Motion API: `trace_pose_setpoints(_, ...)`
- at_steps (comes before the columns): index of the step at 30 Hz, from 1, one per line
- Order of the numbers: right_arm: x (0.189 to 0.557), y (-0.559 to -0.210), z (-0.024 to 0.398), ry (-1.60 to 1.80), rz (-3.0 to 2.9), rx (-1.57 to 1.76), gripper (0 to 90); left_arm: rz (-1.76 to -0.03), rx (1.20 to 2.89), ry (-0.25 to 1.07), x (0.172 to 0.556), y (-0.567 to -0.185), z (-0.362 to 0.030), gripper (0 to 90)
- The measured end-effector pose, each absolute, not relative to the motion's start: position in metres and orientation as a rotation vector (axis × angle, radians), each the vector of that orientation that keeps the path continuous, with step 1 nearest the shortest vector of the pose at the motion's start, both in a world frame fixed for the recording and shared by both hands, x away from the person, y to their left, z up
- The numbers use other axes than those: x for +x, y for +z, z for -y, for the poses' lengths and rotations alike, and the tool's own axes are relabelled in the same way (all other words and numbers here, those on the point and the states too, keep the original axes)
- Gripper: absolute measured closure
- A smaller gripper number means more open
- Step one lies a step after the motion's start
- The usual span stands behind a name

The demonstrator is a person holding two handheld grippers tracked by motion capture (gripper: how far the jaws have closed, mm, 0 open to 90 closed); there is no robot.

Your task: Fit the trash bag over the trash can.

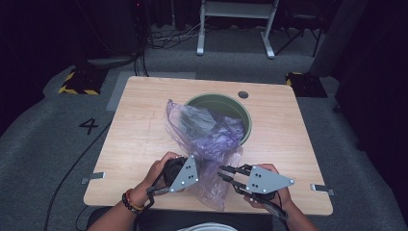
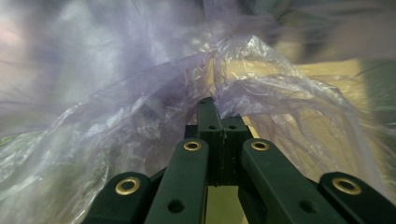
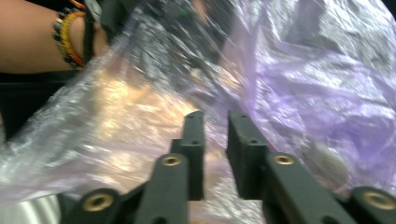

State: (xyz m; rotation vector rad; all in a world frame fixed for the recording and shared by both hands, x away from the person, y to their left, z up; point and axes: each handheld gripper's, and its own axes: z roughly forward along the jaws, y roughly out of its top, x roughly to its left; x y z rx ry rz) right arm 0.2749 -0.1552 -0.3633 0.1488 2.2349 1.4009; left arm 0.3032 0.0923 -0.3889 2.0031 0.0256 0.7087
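Observation:
A crumpled purple see-through plastic bag [image 1: 207, 130] drapes from the round green bin [image 1: 217, 97] down to the table's front edge. My left gripper [image 1: 199, 166] is at the bag's lower left, and its jaws are shut on a fold of the bag [image 2: 261, 79]; the left gripper [image 2: 210, 105] pinches it at the tips. My right gripper [image 1: 225, 172] points left at the bag's lower right. The right gripper [image 3: 215, 116] has a narrow gap between its jaws, with the bag's film [image 3: 303, 79] just past the tips and nothing pressed between them.
The wooden table [image 1: 139, 120] has a small dark cable hole [image 1: 243, 95] behind the bin. A wrist with beaded bracelets [image 3: 70, 32] shows beyond the bag in the right gripper view. Metal brackets [image 1: 94, 177] sit at the table's front corners.

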Motion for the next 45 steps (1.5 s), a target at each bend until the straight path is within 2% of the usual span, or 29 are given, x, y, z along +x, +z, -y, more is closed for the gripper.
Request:
trace_pose_setpoints(1, 0.277, -0.364, 0.156, 1.395, -2.228, 0.148, 88.9, -0.03, 1.996, 0.698, 0.304, -0.39, -0.093, 90.0)
trace_pose_setpoints(3, 0.282, -0.367, 0.157, 1.384, -2.205, 0.172, 89.5, -0.026, 1.981, 0.672, 0.304, -0.391, -0.097, 89.7)
trace_pose_setpoints(4, 0.284, -0.369, 0.158, 1.364, -2.181, 0.178, 85.4, -0.042, 1.973, 0.659, 0.304, -0.391, -0.099, 85.2)
trace_pose_setpoints(6, 0.289, -0.371, 0.162, 1.375, -2.135, 0.204, 64.5, -0.04, 1.963, 0.637, 0.304, -0.391, -0.104, 82.1)
trace_pose_setpoints(9, 0.295, -0.373, 0.163, 1.38, -2.113, 0.216, 51.0, -0.064, 1.948, 0.616, 0.304, -0.392, -0.111, 80.9)
trace_pose_setpoints(11, 0.296, -0.374, 0.16, 1.338, -2.106, 0.194, 48.8, -0.071, 1.941, 0.603, 0.305, -0.391, -0.113, 81.2)
trace_pose_setpoints(12, 0.296, -0.374, 0.159, 1.316, -2.101, 0.188, 50.0, -0.066, 1.94, 0.601, 0.305, -0.391, -0.113, 82.3)
trace_pose_setpoints(14, 0.296, -0.375, 0.156, 1.273, -2.111, 0.165, 70.1, -0.071, 1.941, 0.608, 0.304, -0.391, -0.114, 83.5)
trace_pose_setpoints(16, 0.297, -0.375, 0.157, 1.276, -2.121, 0.161, 80.7, -0.069, 1.946, 0.608, 0.304, -0.391, -0.115, 88.1)
trace_pose_setpoints(19, 0.297, -0.374, 0.161, 1.302, -2.121, 0.163, 90.0, -0.078, 1.95, 0.61, 0.305, -0.392, -0.117, 89.9)
trace_pose_setpoints(26, 0.302, -0.37, 0.175, 1.338, -2.102, 0.217, 90.0, -0.106, 1.957, 0.624, 0.307, -0.392, -0.121, 90.0)
trace_pose_setpoints(27, 0.301, -0.369, 0.175, 1.349, -2.109, 0.202, 84.1, -0.11, 1.953, 0.62, 0.307, -0.393, -0.121, 90.0)
trace_pose_setpoints(28, 0.3, -0.368, 0.175, 1.362, -2.103, 0.184, 70.3, -0.111, 1.954, 0.622, 0.308, -0.393, -0.12, 90.0)
trace_pose_setpoints(29, 0.298, -0.365, 0.173, 1.377, -2.082, 0.175, 62.3, -0.107, 1.956, 0.621, 0.308, -0.393, -0.119, 90.0)
trace_pose_setpoints(30, 0.296, -0.364, 0.171, 1.386, -2.08, 0.168, 60.5, -0.104, 1.956, 0.62, 0.308, -0.393, -0.117, 90.0)
trace_pose_setpoints(33, 0.297, -0.36, 0.163, 1.345, -2.079, 0.116, 46.0, -0.102, 1.955, 0.613, 0.309, -0.394, -0.116, 90.0)
trace_pose_setpoints(36, 0.305, -0.361, 0.16, 1.316, -2.081, 0.15, 44.0, -0.104, 1.95, 0.608, 0.31, -0.395, -0.116, 90.0)
trace_pose_setpoints(39, 0.312, -0.366, 0.16, 1.261, -2.068, 0.172, 50.3, -0.099, 1.949, 0.602, 0.31, -0.394, -0.118, 90.0)
trace_pose_setpoints(41, 0.312, -0.367, 0.162, 1.244, -2.018, 0.169, 64.4, -0.098, 1.951, 0.595, 0.31, -0.394, -0.119, 90.0)
trace_pose_setpoints(43, 0.311, -0.366, 0.164, 1.255, -2.009, 0.143, 72.6, -0.099, 1.953, 0.598, 0.31, -0.394, -0.119, 90.0)
trace_pose_setpoints(45, 0.308, -0.363, 0.166, 1.271, -1.991, 0.124, 85.7, -0.105, 1.956, 0.598, 0.31, -0.395, -0.121, 90.0)
